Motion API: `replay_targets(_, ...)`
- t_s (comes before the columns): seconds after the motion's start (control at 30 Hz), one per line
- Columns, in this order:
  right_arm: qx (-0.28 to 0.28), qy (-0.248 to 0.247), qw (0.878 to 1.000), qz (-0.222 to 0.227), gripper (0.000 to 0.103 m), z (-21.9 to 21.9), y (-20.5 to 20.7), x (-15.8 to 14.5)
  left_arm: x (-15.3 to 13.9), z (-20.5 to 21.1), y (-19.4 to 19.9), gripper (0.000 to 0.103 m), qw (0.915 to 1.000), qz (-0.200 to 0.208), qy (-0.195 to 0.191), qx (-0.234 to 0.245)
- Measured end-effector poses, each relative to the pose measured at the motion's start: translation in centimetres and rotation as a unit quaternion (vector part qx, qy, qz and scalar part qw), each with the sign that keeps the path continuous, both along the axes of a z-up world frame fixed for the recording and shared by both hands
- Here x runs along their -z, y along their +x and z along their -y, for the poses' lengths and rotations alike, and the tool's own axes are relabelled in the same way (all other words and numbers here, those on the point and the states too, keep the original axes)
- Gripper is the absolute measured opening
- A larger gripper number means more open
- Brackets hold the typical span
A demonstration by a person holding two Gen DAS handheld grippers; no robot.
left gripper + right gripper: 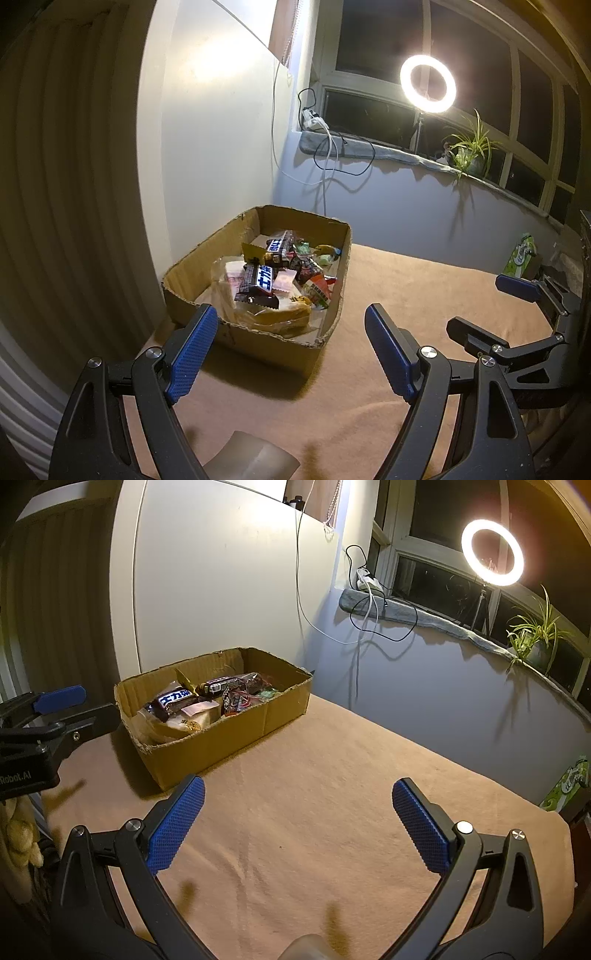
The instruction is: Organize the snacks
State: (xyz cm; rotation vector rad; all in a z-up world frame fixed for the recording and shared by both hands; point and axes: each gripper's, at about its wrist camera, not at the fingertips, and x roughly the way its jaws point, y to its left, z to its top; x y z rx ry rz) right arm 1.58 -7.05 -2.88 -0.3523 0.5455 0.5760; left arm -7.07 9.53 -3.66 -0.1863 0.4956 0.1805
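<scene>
— Where were the snacks [275, 280] when you looked?

— All in the cardboard box [334, 254], which sat on the tan cloth [332, 775] covering the table, pushed toward the far left corner near the white panel [221, 583]; the box's rim was ragged and torn; inside lay a heap of wrappers: two dark chocolate bars with blue-and-white labels, one bar [258, 282] nearer and one bar [280, 245] further back, a clear bag of something bready [273, 317] at the near end, and red and green packets toward the far right side.

— And the grippers?

— The left gripper [291, 314] hovered just short of the box's near corner, its blue pads spread wide with nothing between them; its left pad [192, 350] overlapped the box's near rim in the left wrist view, though I could not tell whether it touched. The right gripper [295, 790] hung over bare cloth to the right of the box, well apart from it; its jaws stood fully spread, and nothing lay between them either.

— Anything else about?

— A lit ring light [427, 83] on a stand by the dark window; a potted plant [469, 151] on the sill; a power strip [314, 120] with cables trailing down the wall; a green packet [569, 786] at the cloth's far right edge, outside the box.
</scene>
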Motion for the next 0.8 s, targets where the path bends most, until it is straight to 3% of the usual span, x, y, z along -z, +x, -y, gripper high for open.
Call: replay_targets(0.8, 0.009, -0.001, 1.0, -0.003, 0.103, 1.1, 0.3, 0.1, 0.0, 0.1, -0.2, 0.082, 1.0, 0.002, 0.002, -0.003)
